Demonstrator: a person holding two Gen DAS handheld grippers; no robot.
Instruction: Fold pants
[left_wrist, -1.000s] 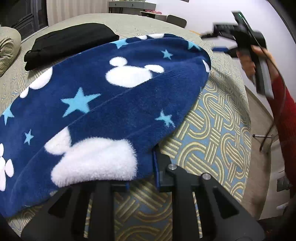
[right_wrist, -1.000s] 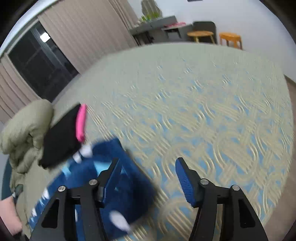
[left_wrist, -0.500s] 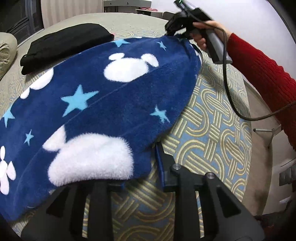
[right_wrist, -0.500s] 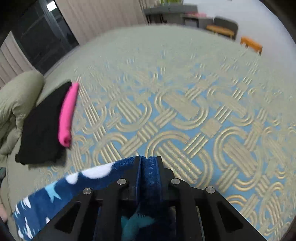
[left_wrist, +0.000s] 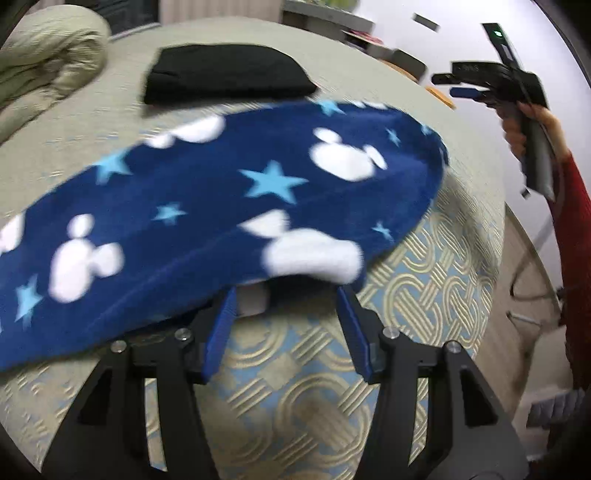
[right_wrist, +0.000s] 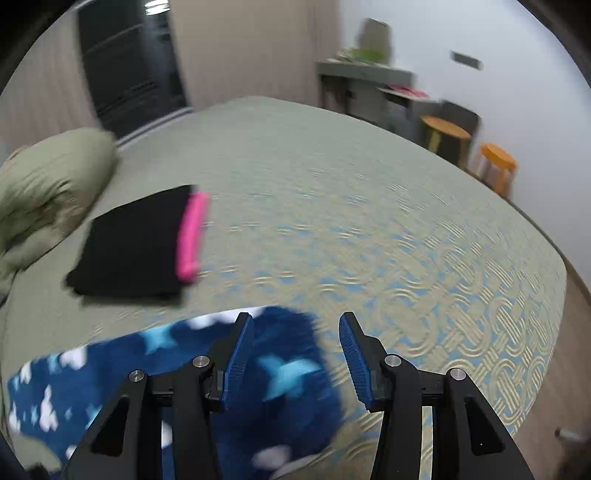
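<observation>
Both grippers have just let go of the navy fleece pants printed with white mouse heads and pale blue stars (left_wrist: 221, 206), which now lie folded on the patterned bed cover (left_wrist: 443, 280). The left gripper (left_wrist: 286, 328) and the right gripper (right_wrist: 295, 354) have their fingers apart and opening, nothing pinched. Half a second earlier both were clamped on the fabric's edge. This fold looks finished.

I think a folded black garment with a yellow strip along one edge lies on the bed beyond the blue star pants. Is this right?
Not quite: the strip is pink, not yellow, as the right wrist view shows. The folded black garment does lie on the bed beyond the blue star pants.
</observation>
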